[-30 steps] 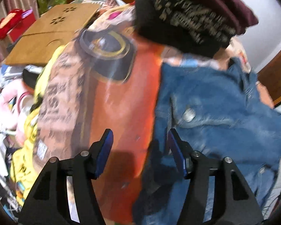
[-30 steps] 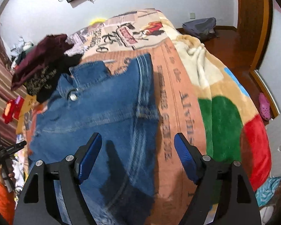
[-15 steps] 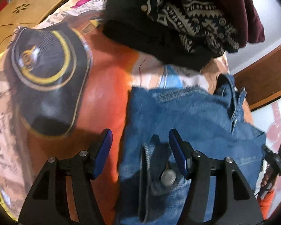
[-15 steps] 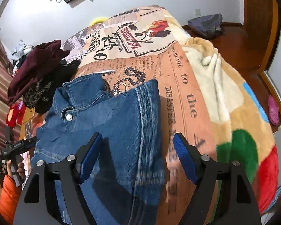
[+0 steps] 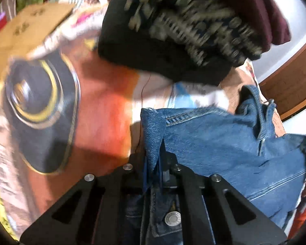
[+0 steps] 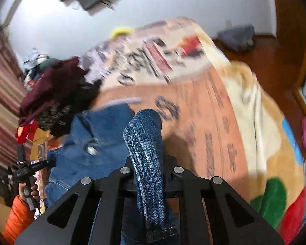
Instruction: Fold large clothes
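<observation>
The jeans lie on the bed, spread over the printed blanket, with a pile of dark clothes just beyond the top edge. Both tongs are closed on the denim. The left gripper pinches a folded corner of the waistband; the cloth stands up between its jaws, and the metal button sits just below, close to the camera. The right gripper holds a thick seamed edge of the same jeans, which rises as a rolled strip between its jaws. So the cloth is taken at two points along one end.

Denim of this kind looks heavy and rather stiff for a cloth. I judge that it will hang in broad folds, not in small wrinkles, and that it will not slip easily, because the weave is rough. The double seams and the waistband are the best places to hold: they are thick and do not stretch. A thin single layer would pull out more easily under the weight. When lifting, the rest of the jeans will probably drag on the fuzzy blanket, so both sides should rise together and evenly.
</observation>
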`<state>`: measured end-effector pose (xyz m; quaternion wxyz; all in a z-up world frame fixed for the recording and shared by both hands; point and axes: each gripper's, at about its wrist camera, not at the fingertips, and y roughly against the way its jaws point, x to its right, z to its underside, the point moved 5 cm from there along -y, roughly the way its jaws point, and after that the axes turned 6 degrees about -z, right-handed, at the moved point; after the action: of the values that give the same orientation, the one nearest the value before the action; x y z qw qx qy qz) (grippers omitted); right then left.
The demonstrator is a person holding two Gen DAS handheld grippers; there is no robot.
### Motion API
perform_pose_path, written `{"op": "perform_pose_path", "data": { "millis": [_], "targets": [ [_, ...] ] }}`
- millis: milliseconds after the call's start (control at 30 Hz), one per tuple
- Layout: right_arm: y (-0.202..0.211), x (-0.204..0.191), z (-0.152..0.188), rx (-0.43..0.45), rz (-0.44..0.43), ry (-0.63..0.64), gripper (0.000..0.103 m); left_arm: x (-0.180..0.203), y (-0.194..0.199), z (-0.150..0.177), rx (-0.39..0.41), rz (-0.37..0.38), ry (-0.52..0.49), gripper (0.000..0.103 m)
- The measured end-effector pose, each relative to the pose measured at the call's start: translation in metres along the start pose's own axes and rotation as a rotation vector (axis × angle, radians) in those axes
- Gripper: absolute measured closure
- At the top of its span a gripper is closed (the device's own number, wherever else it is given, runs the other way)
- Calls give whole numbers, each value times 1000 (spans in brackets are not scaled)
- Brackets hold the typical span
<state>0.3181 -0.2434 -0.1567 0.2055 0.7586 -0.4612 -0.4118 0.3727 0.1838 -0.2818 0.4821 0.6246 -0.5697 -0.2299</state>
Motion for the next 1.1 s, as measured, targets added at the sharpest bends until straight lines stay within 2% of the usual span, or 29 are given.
{"op": "perform_pose_path", "data": {
  "millis": [133, 200, 300, 400, 533, 633, 733, 900, 967, 1000, 1100],
  "targets": [
    [16, -27, -31, 65, 3, 96, 94, 14, 38, -24, 74, -3, -43, 96],
    [16, -35, -44, 79, -2, 128, 94, 24, 56, -35, 109, 3, -66, 96],
    [2, -32, -55, 74, 24, 145, 94, 37, 62, -50, 137, -34, -104, 96],
    [-26, -10, -55, 26, 75, 127, 94, 34, 45, -55, 126, -82, -113, 96],
    [-64, 30, -41, -74, 130, 54, 94, 11, -4, -42, 26, -113, -58, 96],
    [-87, 60, -20, -155, 160, 13, 92, -2, -32, -28, -38, -118, -23, 91],
    [-85, 65, -16, -157, 134, 3, 90, -4, -33, -24, -16, -123, -34, 88],
    [-57, 46, -21, -146, 199, 66, 78, 6, -8, -20, -24, -205, -116, 87],
    [-42, 37, -20, -137, 202, 97, 57, 9, 11, -19, -10, -219, -135, 84],
    [-30, 29, -18, -119, 194, 120, 53, 9, 21, -18, -1, -216, -136, 82],
    [-3, 13, -15, -73, 178, 174, 50, 8, 55, -16, 42, -225, -140, 65]
  ]
}}
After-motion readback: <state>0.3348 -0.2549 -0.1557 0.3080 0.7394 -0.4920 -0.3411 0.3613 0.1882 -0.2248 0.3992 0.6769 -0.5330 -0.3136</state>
